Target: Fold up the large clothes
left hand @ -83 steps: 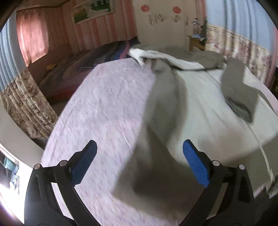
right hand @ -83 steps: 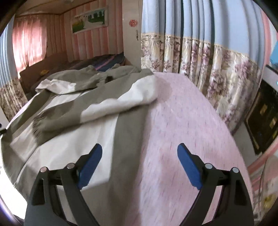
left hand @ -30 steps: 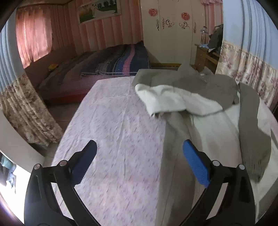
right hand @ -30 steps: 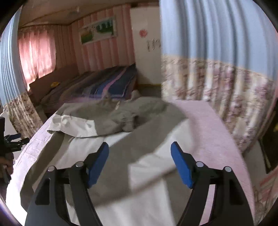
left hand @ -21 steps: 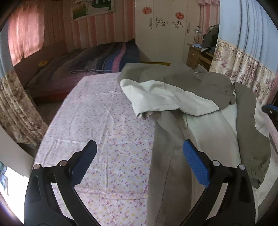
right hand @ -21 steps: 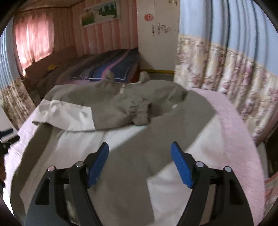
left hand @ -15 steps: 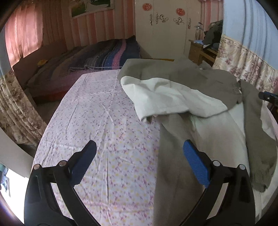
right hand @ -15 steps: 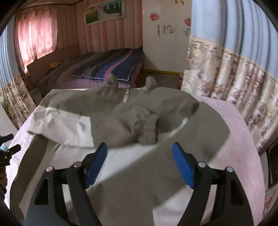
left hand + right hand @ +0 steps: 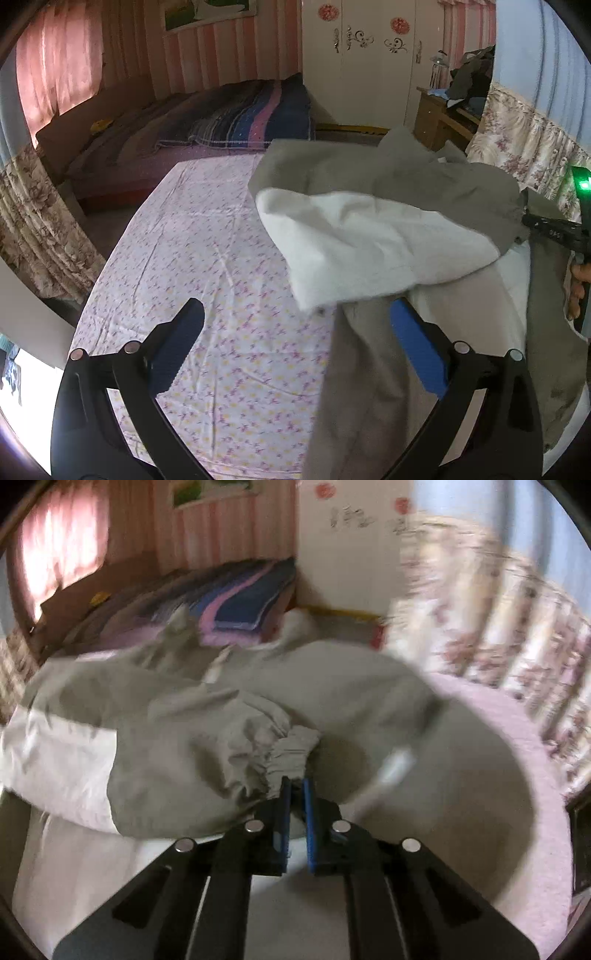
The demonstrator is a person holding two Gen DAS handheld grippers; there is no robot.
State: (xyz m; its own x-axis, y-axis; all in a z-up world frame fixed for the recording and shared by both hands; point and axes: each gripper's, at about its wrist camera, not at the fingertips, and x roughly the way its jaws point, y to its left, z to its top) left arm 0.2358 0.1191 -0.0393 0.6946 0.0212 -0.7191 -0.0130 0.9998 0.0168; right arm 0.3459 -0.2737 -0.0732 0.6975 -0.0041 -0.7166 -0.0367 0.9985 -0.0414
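The two-tone jacket [image 9: 229,734], grey-green with off-white panels, lies spread across the bed's floral sheet [image 9: 207,280], its collar at the far edge and its body running back toward the person. One sleeve [image 9: 373,243] is folded across the chest, its long axis running crosswise, from the shoulder on the left to the elasticated cuff [image 9: 291,755] on the right. The right gripper [image 9: 295,786] sits directly behind that cuff; its jaws have just been closing and now stand nearly together with the cuff's edge at their tips, though blur hides whether cloth is truly pinched. The left gripper [image 9: 295,325] hangs with jaws wide apart over the sheet, holding nothing, beside the jacket's near left edge and just short of the sleeve's white section. Any pull on the cuff looks to be the right hand's work.
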